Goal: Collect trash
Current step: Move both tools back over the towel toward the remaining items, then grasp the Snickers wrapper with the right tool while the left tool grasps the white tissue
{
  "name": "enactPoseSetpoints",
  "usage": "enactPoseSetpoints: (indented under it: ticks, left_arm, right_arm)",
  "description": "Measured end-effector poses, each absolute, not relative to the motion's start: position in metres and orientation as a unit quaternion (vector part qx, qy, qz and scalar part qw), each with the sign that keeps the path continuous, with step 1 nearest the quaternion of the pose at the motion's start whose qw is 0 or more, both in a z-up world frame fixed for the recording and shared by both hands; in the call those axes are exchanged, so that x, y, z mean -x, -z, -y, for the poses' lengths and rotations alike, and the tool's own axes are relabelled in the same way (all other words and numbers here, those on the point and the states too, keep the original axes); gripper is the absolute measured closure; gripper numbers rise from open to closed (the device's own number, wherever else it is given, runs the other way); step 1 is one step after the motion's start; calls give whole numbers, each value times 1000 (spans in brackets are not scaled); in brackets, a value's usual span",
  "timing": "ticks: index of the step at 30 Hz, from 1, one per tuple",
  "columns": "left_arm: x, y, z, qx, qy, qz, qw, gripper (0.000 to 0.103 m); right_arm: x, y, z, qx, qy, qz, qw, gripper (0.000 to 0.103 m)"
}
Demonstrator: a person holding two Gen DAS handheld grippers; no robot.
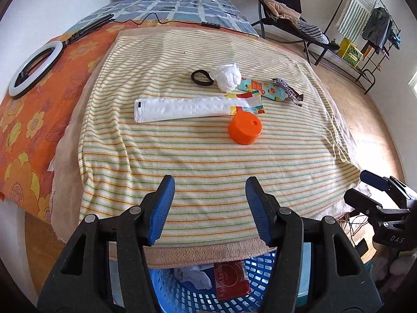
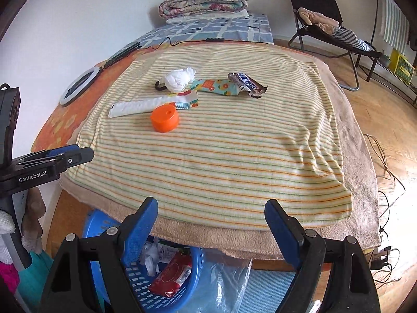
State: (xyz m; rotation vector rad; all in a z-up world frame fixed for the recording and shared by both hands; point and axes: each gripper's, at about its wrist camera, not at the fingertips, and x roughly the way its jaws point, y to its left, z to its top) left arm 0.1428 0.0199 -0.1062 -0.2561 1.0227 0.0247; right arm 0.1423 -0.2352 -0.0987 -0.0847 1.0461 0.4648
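Note:
On the striped towel (image 1: 208, 161) lie a crumpled white tissue (image 1: 229, 77) (image 2: 179, 78), a brown Snickers wrapper (image 1: 289, 91) (image 2: 246, 84) and an orange plastic cap (image 1: 245, 127) (image 2: 164, 121). Below the bed's near edge stands a blue mesh basket (image 1: 260, 268) (image 2: 142, 285). It holds a red packet (image 1: 232, 279) (image 2: 174, 276) and white paper. My left gripper (image 1: 209, 208) hovers open over the towel's near edge, nothing between its fingers. My right gripper (image 2: 211, 232) is open wider, also with nothing in it, above the edge and the basket. Both are well short of the trash.
A black hair tie (image 1: 202, 78), a white sock (image 1: 179, 108) with a colourful end and a colourful sock (image 1: 260, 88) lie among the trash. A ring light (image 1: 34, 70) and its cable rest on the orange sheet. A folding chair (image 2: 325, 26) and wood floor are to the right.

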Motion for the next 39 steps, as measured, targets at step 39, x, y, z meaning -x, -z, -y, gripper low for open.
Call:
enactPoseSetpoints:
  ticks: [39]
  left_arm:
    - [-342, 153, -20, 123, 22, -512, 850, 63]
  right_arm:
    - [-350, 137, 196, 58, -221, -524, 821, 36]
